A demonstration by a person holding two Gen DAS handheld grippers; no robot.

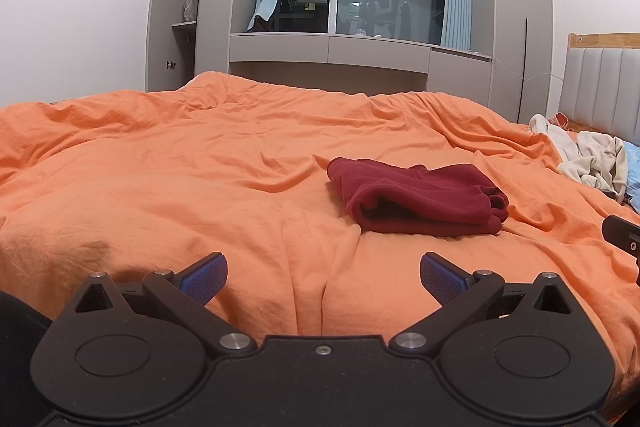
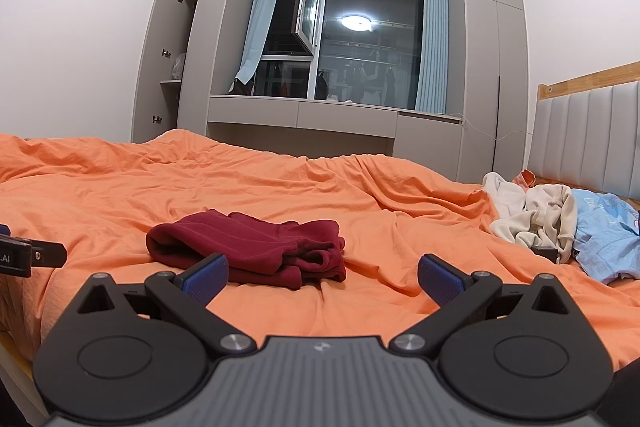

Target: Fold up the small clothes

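Left claw (image 1: 323, 281) low over the bed, blue-padded fingers (image 1: 204, 277) spread wide, nothing between them, only the orange duvet (image 1: 160, 167) underneath. Right claw (image 2: 322, 281) likewise spread wide and empty; its left blue pad (image 2: 206, 277) overlaps the near edge of the garment in that view, contact cannot be judged. Dark red garment (image 1: 416, 197), folded into a thick bundle with layered edges showing at its right end, lies on the duvet at about 1 o'clock from the left claw, at about 11 o'clock from the right claw (image 2: 248, 247). In the right wrist view, at 9 o'clock, a black part of the other gripper (image 2: 24, 255) carries white lettering, readable only as ".AI". At 2 o'clock, near the padded grey headboard (image 2: 588, 135), a loose pile: cream clothes (image 2: 532, 215) beside a light blue garment (image 2: 608, 235) with faint print, not legible. Beyond the bed at 12 o'clock, grey wardrobes (image 2: 492, 67), one door open at left, around a dark window (image 2: 372, 55) with pale blue curtains (image 2: 434, 39); ceiling lamp reflected in the glass.
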